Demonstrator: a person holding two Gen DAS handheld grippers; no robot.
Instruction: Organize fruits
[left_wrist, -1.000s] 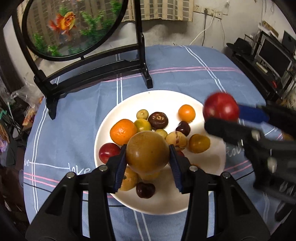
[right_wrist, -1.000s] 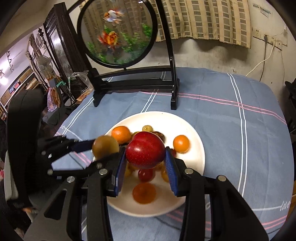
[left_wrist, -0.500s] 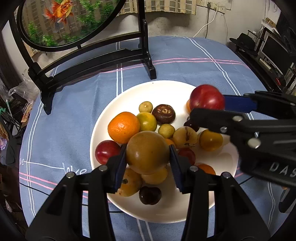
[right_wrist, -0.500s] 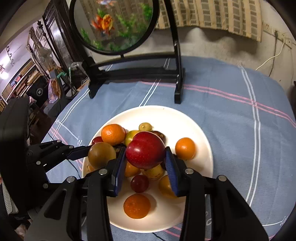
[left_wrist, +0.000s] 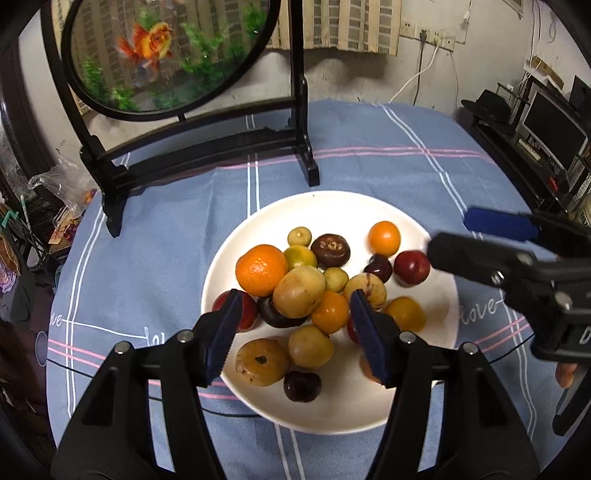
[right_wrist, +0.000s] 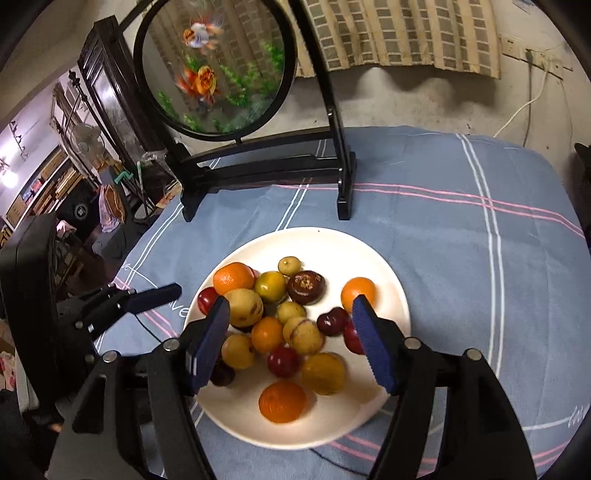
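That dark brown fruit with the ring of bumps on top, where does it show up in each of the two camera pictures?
Left wrist view: the dark brown fruit lies toward the far side of the white plate, just right of a small green fruit.
Right wrist view: the same fruit sits far-centre on the plate, again right of the green one.
Shared landmark: the round fish picture on its black stand, behind the plate.

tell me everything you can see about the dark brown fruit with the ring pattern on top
The dark brown fruit is squat and round, glossy, with a paler tan ring of bumps on its flattened top, which faces up. It lies toward the back of the white plate, beside a greenish citrus on its left that appears to touch it, with a small olive fruit just behind. Neither tool touches it.
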